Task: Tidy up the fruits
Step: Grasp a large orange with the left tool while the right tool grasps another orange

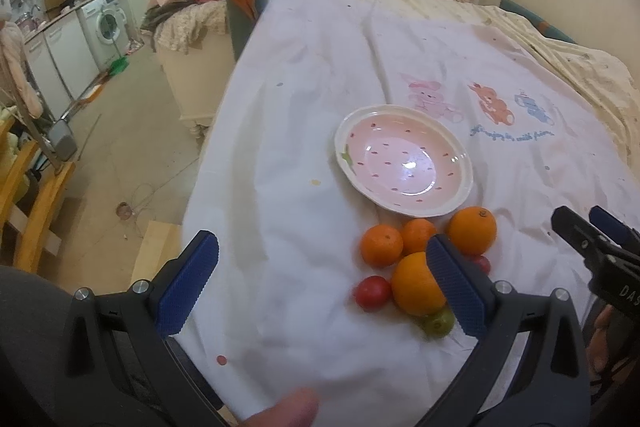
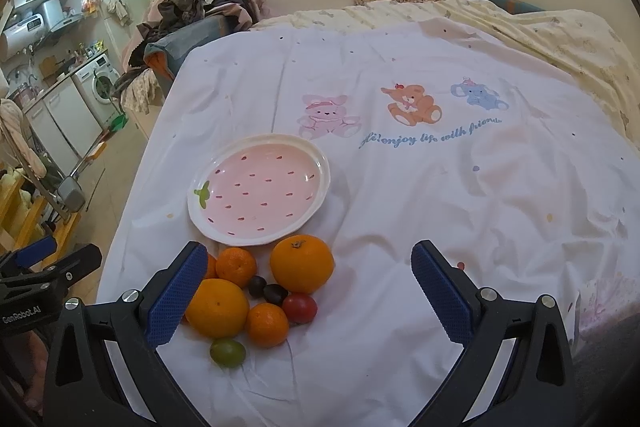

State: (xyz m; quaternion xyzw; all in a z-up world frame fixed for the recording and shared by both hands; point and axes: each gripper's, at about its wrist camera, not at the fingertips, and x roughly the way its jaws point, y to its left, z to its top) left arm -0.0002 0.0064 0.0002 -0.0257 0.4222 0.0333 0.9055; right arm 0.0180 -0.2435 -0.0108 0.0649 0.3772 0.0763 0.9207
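Both tongs hover over a white sheet (image 2: 400,187) w/ cartoon animals (image 2: 412,105) printed on it.

Left gripper (image 1: 322,283): jaws wide, nothing between them. Its right finger (image 1: 456,287) overlaps the fruit pile in the left wrist view; can't tell if it touches. Right gripper (image 2: 308,291): jaws wide too, empty. Its left finger (image 2: 176,291) sits in front of the pile's 9 o'clock edge.

Plate (image 2: 320,163), pink w/ strawberry dots, white rim, lies flat on the sheet, empty. Fruit is bunched just off its near rim, at 6 o'clock from the plate in the right wrist view.

Pile, right wrist view:
- big orange (image 2: 302,263) at 1 o'clock of the pile, just beside the plate rim
- 2nd big orange (image 2: 218,307) at 9 o'clock
- tangerine (image 2: 236,267) at 11 o'clock, another (image 2: 267,325) at 5 o'clock
- two dark fruits (image 2: 266,290) in the centre, touching
- red fruit (image 2: 300,307) at 3 o'clock
- green fruit (image 2: 228,351) at 6 o'clock, nearest the camera

Right gripper's tip also shows at 3 o'clock of the left wrist view. A fingertip (image 1: 288,409) shows at that view's bottom edge.
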